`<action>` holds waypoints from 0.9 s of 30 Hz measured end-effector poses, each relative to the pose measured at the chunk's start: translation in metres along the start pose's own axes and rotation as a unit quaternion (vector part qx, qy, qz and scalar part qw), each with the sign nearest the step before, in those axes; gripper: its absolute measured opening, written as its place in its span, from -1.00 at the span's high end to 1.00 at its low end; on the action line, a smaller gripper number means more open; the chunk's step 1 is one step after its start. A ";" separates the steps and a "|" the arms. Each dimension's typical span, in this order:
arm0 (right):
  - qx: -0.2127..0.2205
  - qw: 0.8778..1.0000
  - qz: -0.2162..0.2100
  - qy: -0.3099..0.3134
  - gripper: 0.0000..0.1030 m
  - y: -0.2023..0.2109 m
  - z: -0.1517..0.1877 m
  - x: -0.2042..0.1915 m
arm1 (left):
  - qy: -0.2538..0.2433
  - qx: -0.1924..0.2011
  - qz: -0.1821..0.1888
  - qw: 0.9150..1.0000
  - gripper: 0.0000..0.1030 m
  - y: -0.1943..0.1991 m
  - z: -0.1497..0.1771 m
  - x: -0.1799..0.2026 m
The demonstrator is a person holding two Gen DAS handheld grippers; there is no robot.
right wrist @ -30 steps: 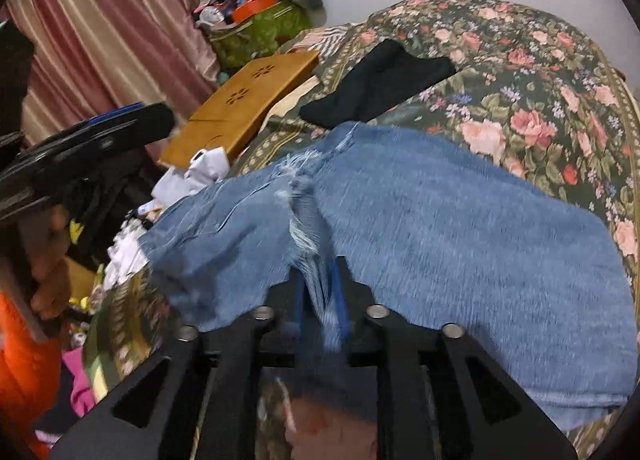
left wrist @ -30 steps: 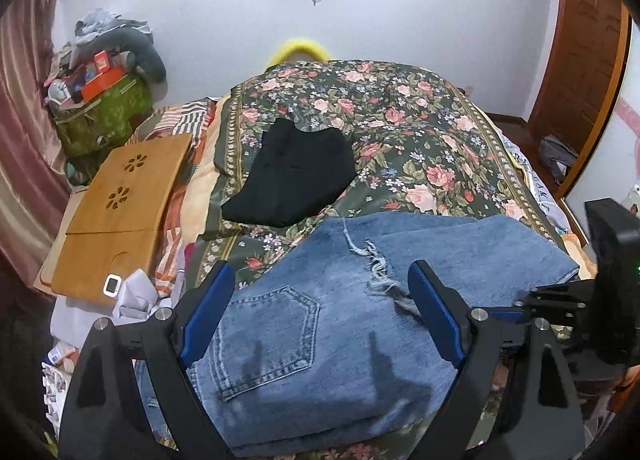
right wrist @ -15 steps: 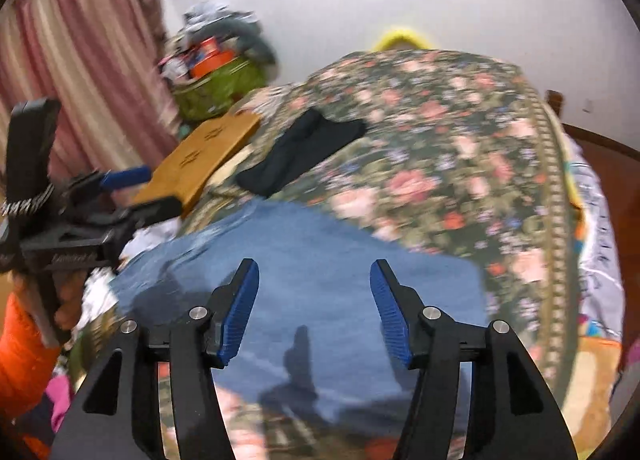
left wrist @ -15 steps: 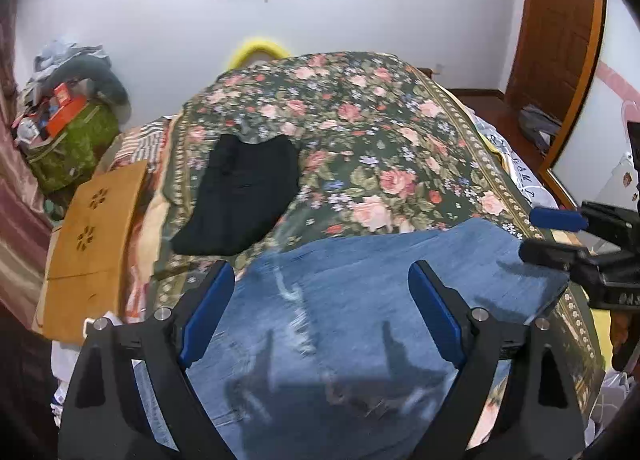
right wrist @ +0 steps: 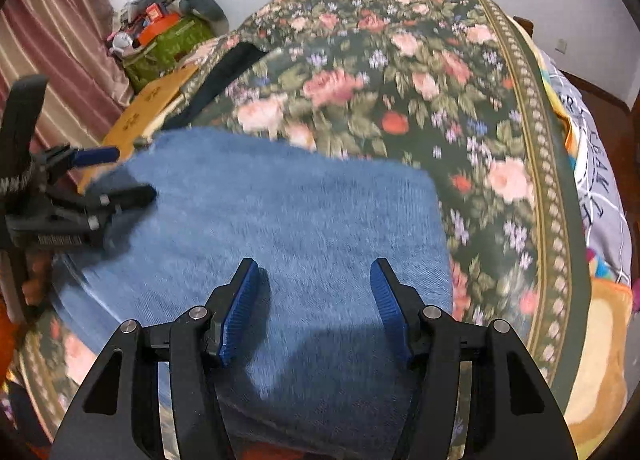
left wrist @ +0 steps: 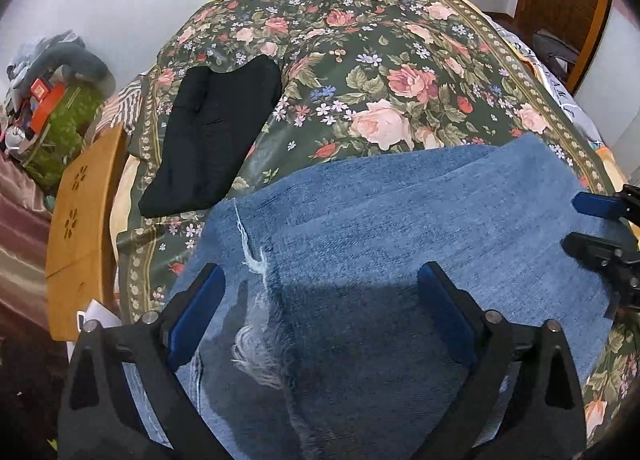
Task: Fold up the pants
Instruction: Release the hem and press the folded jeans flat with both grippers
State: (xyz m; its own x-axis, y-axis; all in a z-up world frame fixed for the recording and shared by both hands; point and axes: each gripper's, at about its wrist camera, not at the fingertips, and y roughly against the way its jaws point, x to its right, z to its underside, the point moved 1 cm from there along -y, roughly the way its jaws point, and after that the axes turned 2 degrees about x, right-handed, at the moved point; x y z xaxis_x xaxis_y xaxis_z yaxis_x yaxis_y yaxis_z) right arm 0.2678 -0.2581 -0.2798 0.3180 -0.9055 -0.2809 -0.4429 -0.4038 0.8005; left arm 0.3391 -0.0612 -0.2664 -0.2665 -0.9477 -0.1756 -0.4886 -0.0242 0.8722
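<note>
Blue denim pants [left wrist: 400, 244], no legible label

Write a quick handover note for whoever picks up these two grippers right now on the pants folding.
Left gripper: open, empty, over the jeans near the frayed rip.
Right gripper: open, empty, over the jeans' other end.
Jeans lie folded into a compact rectangle on the floral bedspread. Black folded garment lies apart, farther up the bed.
Left: possibly one more fold, or just smoothing.
</note>
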 end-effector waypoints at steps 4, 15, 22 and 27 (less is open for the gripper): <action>0.006 1.000 0.004 -0.001 -0.05 0.010 0.010 0.006 | -0.013 0.016 -0.005 1.000 -0.93 0.008 0.010 0.001; 0.019 0.999 0.047 0.004 -0.05 0.032 0.033 0.004 | 0.008 0.031 -0.008 0.999 -0.93 0.031 0.040 -0.019; 0.025 0.997 0.067 0.022 -0.06 0.053 0.027 -0.014 | 0.045 0.047 -0.023 0.998 -0.92 0.059 0.065 -0.040; 0.070 0.994 0.057 0.063 -0.06 0.077 0.006 -0.049 | 0.085 0.074 -0.046 0.993 -0.92 0.087 0.081 -0.072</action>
State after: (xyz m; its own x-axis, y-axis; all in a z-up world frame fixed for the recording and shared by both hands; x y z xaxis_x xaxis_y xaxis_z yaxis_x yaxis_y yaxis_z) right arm 0.2134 -0.2455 -0.2075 0.3572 -0.9267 -0.1170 -0.5922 -0.3215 0.7389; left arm 0.2481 0.0308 -0.2147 -0.0761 -0.9840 -0.1611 -0.6246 -0.0789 0.7769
